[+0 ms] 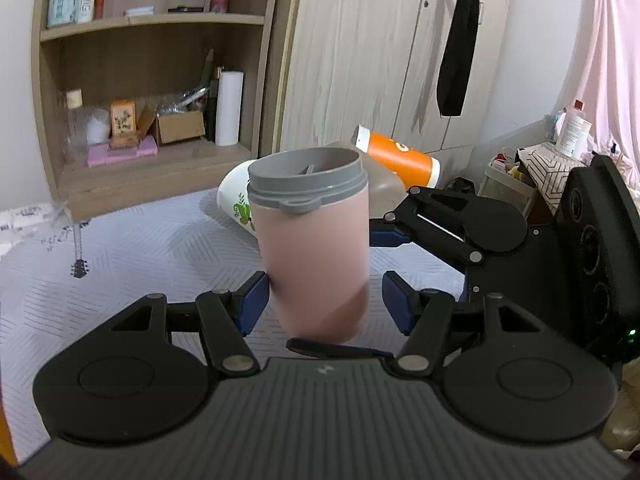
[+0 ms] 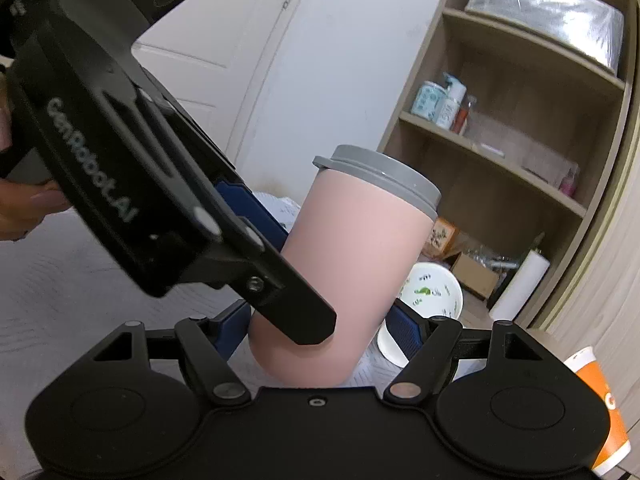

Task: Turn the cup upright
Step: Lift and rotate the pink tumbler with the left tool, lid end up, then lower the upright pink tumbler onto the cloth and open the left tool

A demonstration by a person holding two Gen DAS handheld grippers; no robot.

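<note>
Left gripper [image 1: 325, 304]: nearest in its own wrist view; blue pads spread, the left pad touching or just beside the cup's lower wall, the right pad clear of it with a visible gap.
Right gripper [image 2: 322, 330]: blue pads on either side of the cup's lower body; whether they press on it cannot be told, since the other tool covers the left side. From the left wrist view it reaches in from the right [image 1: 394, 236], one blue pad just beside the cup's side.
Pink cup [image 1: 314, 248]: between both grippers, gray lid [image 1: 306, 182] uppermost, body leaning a little, base low over the bedspread; whether the base rests on the fabric cannot be told. In the right wrist view [image 2: 352, 264] it tilts with its lid toward the shelf.
Bedspread [image 1: 132, 256]: pale gray quilted fabric under everything.
White cup with green print [image 1: 236, 204]: lying on its side just behind the pink cup, open mouth seen in the right wrist view [image 2: 434, 290].
Brown cup [image 1: 382, 192]: on its side behind the pink cup.
Orange cup [image 1: 400, 156]: tipped over, resting on the brown cup.
Wooden shelf [image 1: 160, 20]: far back, holding bottles, boxes and a white roll [image 1: 229, 108].
Wardrobe [image 1: 360, 60]: to the right of the shelf, a black ribbon [image 1: 460, 40] hanging on it.
</note>
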